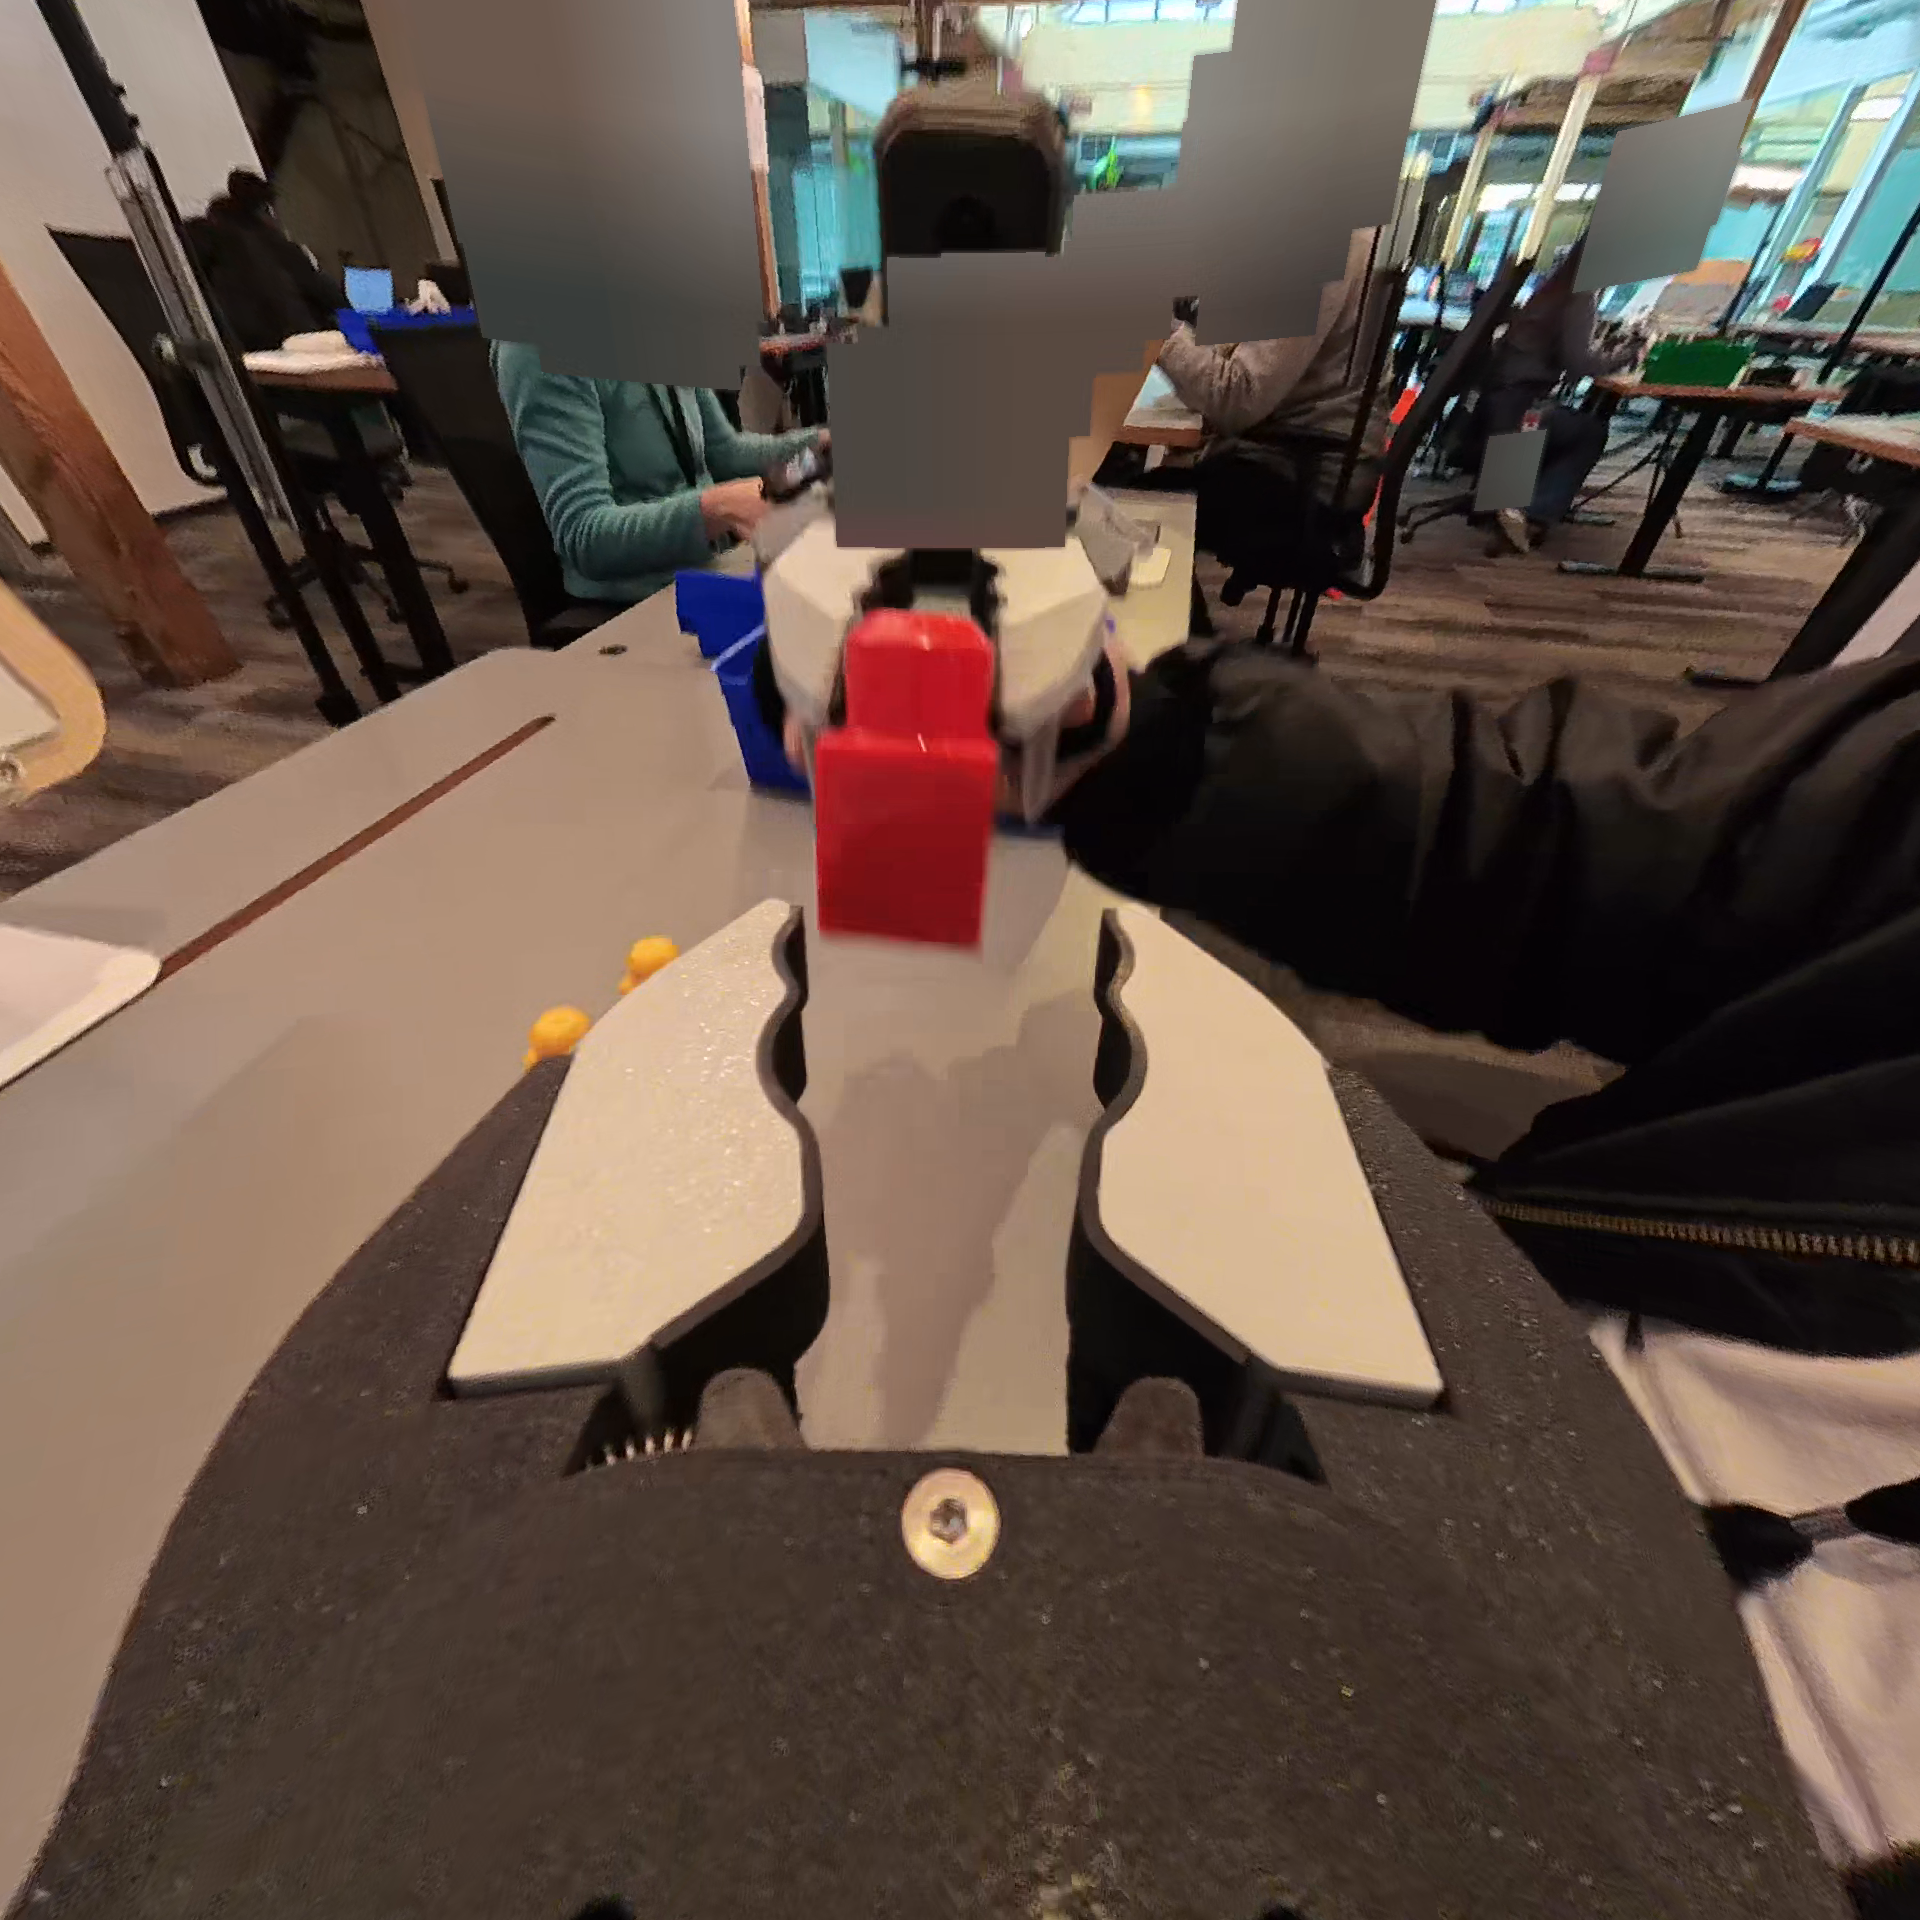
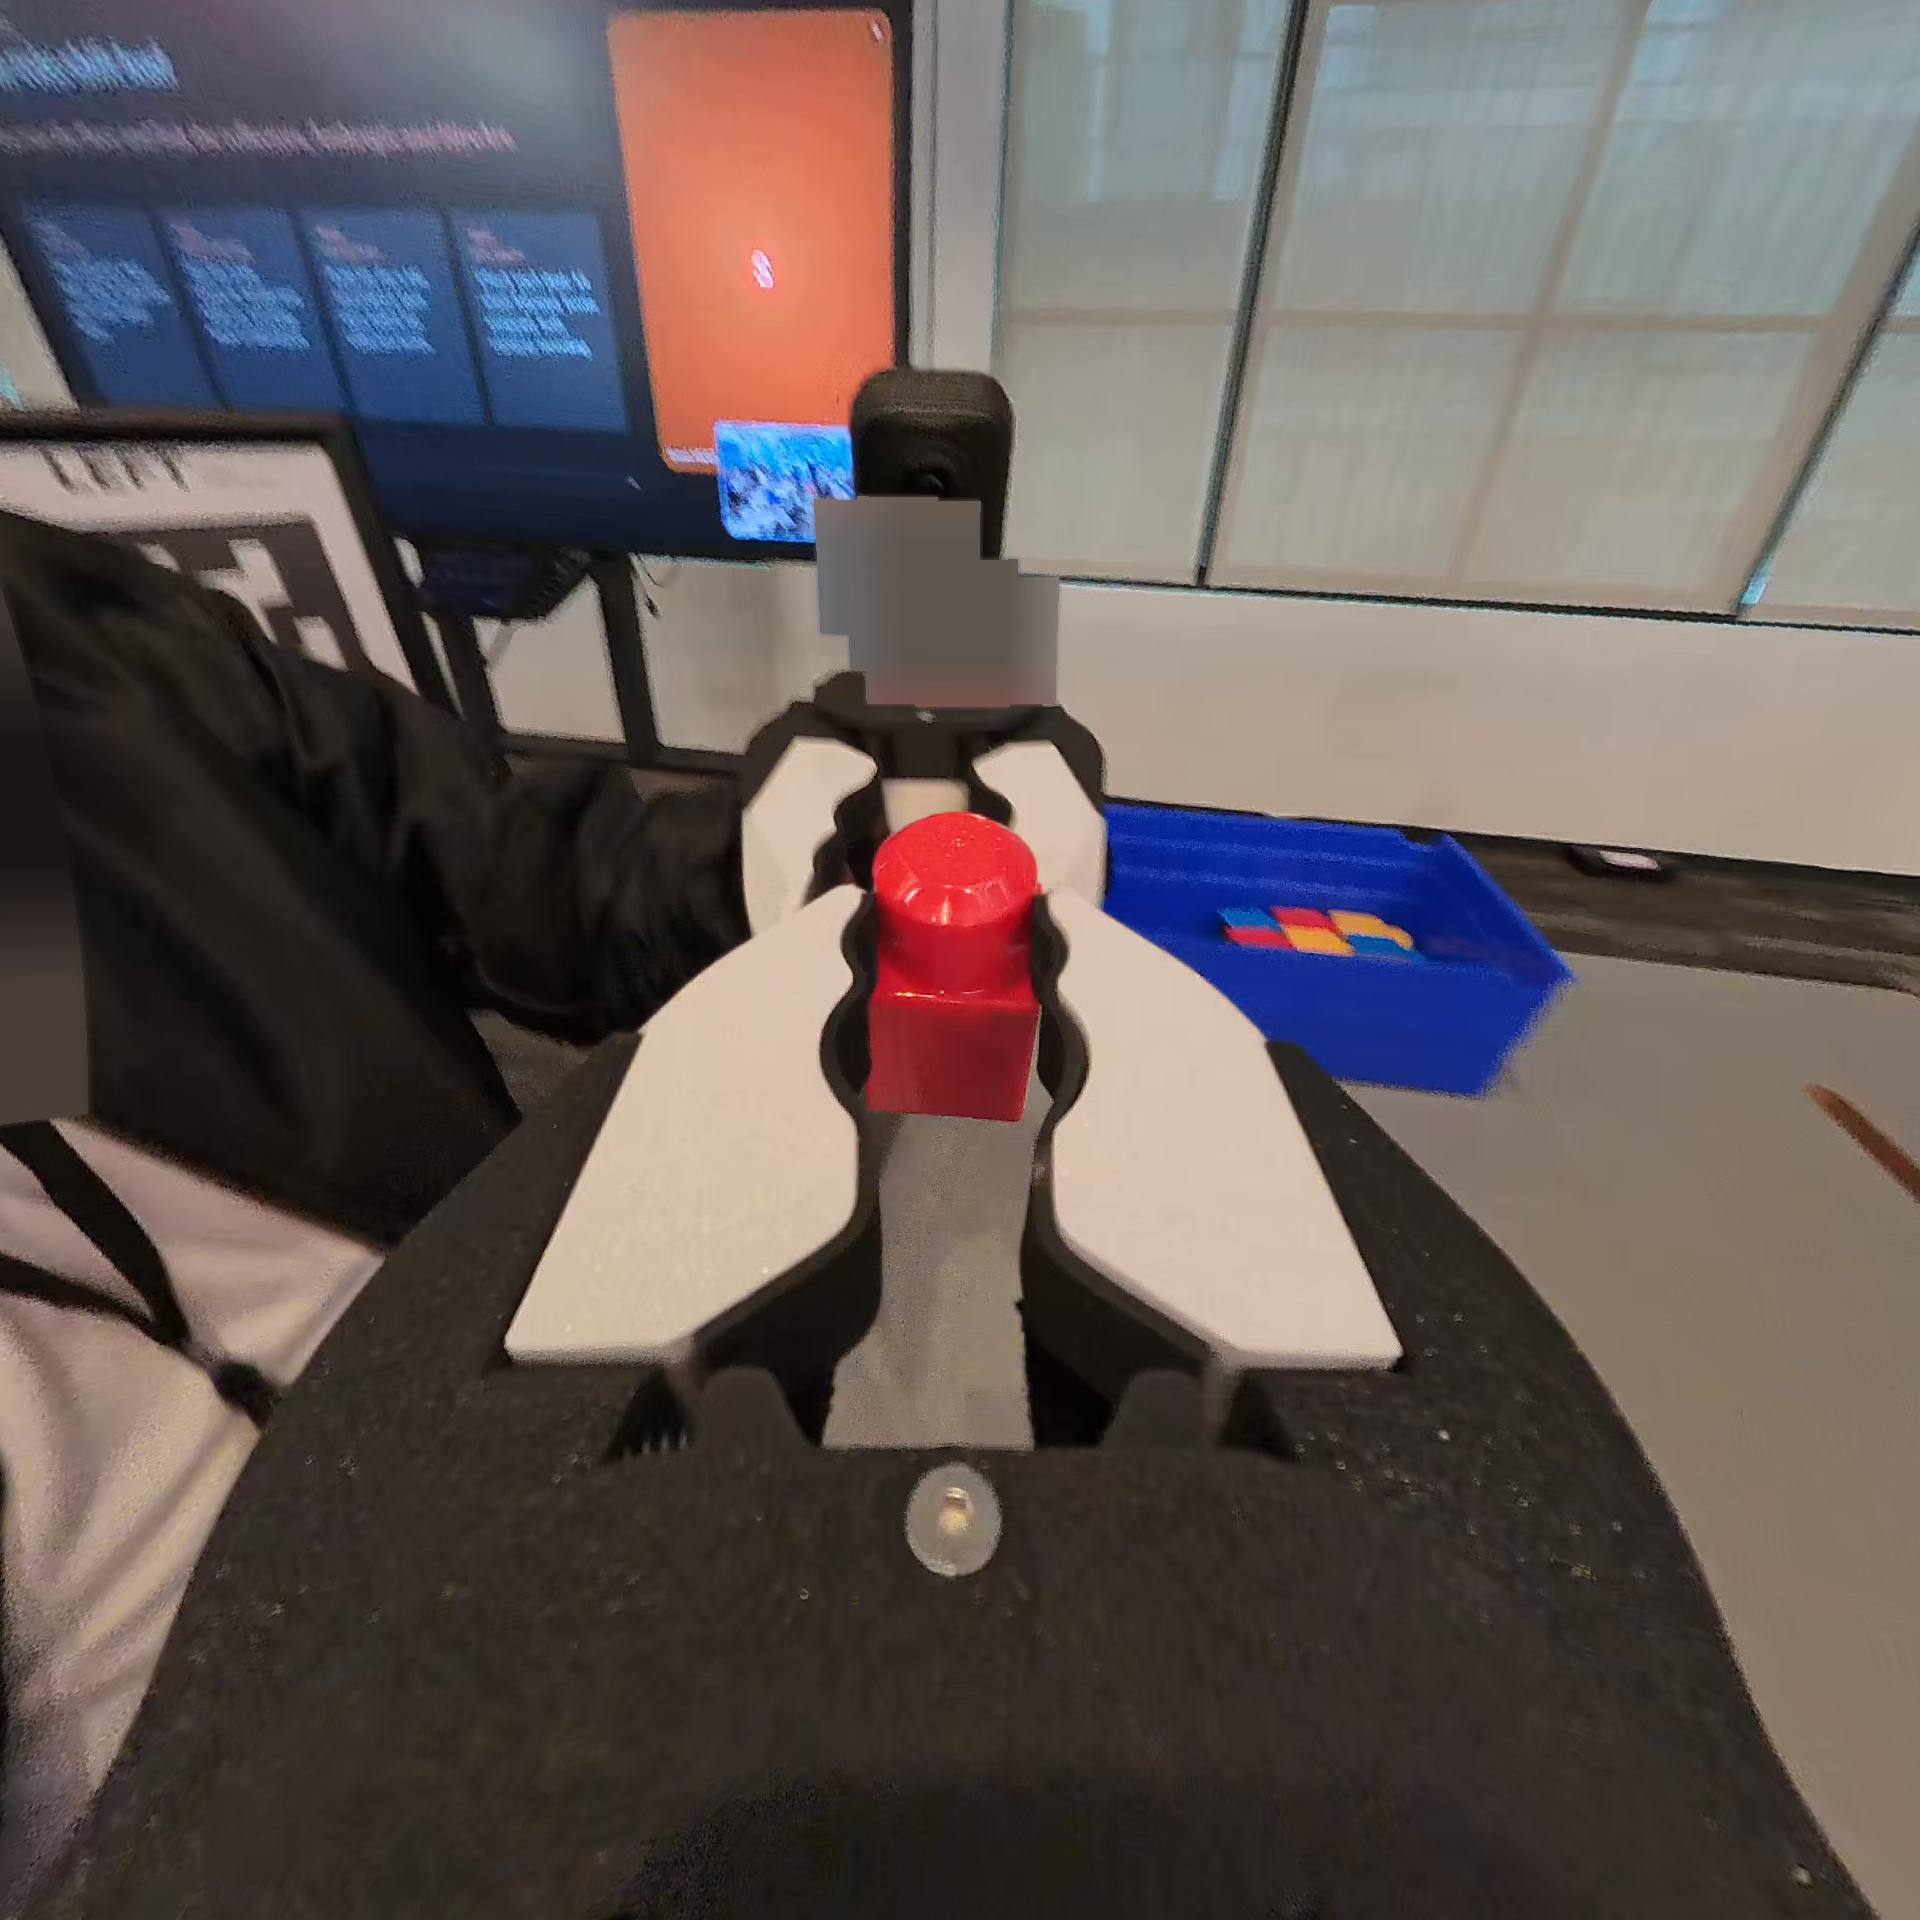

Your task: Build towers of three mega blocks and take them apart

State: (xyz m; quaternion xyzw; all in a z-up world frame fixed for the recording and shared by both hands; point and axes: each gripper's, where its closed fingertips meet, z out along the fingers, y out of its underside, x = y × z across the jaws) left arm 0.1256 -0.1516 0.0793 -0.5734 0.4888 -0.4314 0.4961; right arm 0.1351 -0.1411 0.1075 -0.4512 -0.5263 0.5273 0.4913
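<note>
My right gripper (image 2: 951, 920) is shut on a single red mega block (image 2: 951, 1029) with one round stud, held above the grey table (image 2: 1662, 1195). In the left wrist view the same red block (image 1: 904, 831) hangs just beyond the tips of my left gripper (image 1: 951, 925), which is open and empty. The right gripper (image 1: 935, 634) faces it from behind the block. In the right wrist view the left gripper (image 2: 925, 821) shows open right behind the block. Two yellow blocks (image 1: 649, 961) (image 1: 556, 1034) lie on the table to the left.
A blue bin (image 2: 1455, 997) with several coloured blocks (image 2: 1320, 928) stands on the table at the right; it also shows behind the red block in the left wrist view (image 1: 727, 644). A black sleeve (image 1: 1455, 831) crosses the table. People sit at desks beyond.
</note>
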